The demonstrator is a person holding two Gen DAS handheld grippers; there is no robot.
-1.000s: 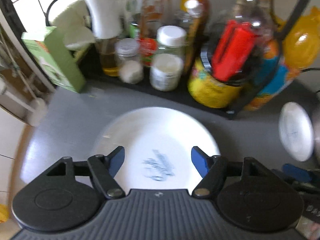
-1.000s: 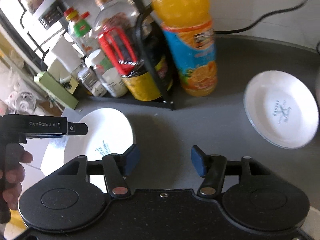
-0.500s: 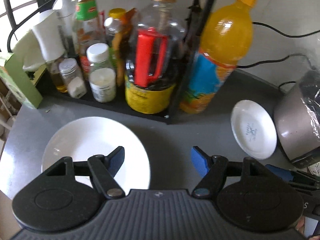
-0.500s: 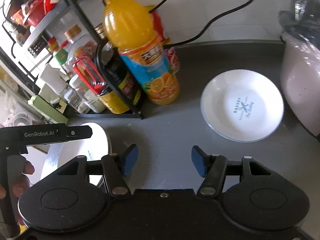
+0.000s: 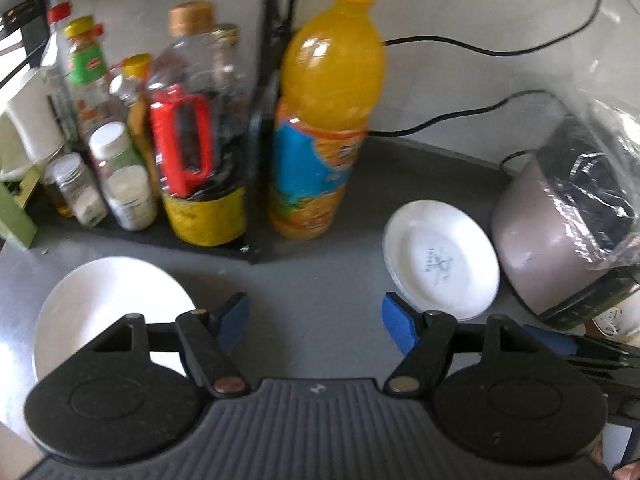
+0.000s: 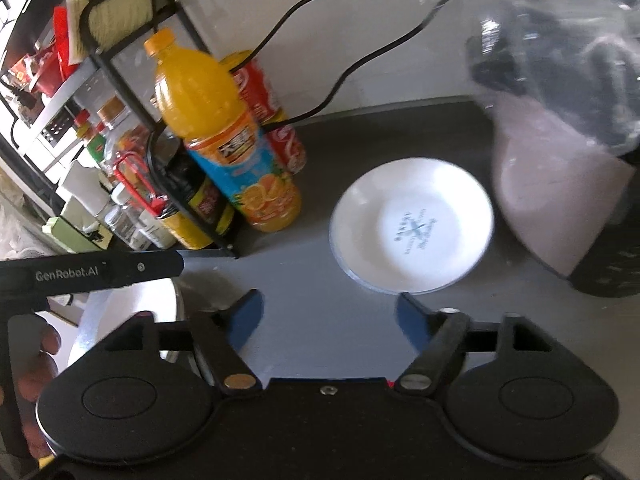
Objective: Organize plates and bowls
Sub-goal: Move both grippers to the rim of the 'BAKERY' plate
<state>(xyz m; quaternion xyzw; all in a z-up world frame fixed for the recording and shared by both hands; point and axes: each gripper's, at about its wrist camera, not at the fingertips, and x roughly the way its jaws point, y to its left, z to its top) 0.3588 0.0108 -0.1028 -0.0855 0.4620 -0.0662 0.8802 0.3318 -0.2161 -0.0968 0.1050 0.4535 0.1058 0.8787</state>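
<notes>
**Camera placement: two wrist views over one counter**

Left wrist view looks forward and down from just above the counter (image 5: pixel 320 280), facing the orange bottle (image 5: pixel 324 120). Right wrist view sits higher, angled onto the small plate (image 6: pixel 412 228). Both share bottle (image 6: pixel 224 140), plate (image 5: pixel 440 260) and cooker (image 5: pixel 568 220).

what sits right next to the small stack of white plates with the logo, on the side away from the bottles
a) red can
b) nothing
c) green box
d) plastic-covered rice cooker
d: in the right wrist view the small plates lie close beside the plastic-covered rice cooker, opposite the orange juice bottle.
</notes>
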